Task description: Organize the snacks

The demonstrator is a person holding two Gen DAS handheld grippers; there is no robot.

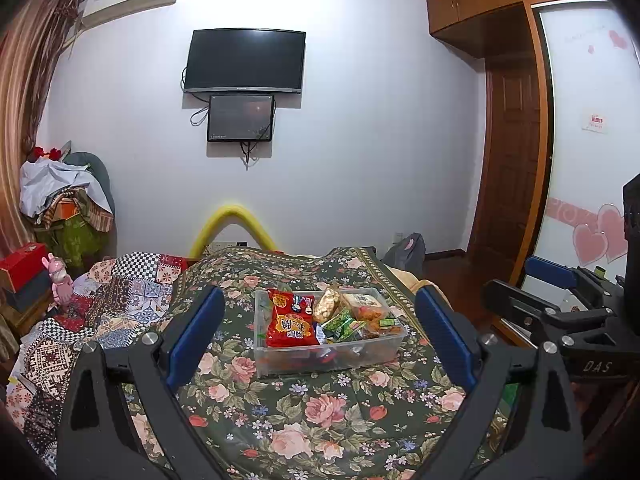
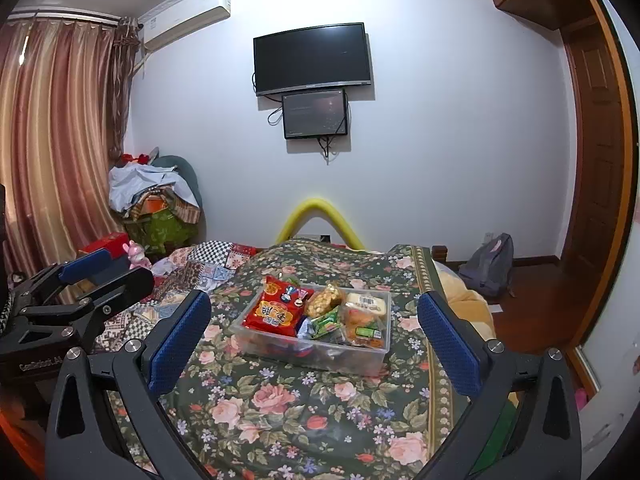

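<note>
Two handheld tongs, black frames with blue pads

Left tongs (image 1: 320,336): matte black angular arms with triangular cut-outs, silver round screw heads at the pivots, blue textured pads (image 1: 198,330) lining the inner faces of both fingers; seen from the right wrist camera, its body carries white lettering, only partly legible. Right tongs (image 2: 316,336): same build, black linkage arms, silver screws, blue dimpled pads (image 2: 448,344); seen from the left wrist camera, its side bears pale "DAS" lettering.
</note>
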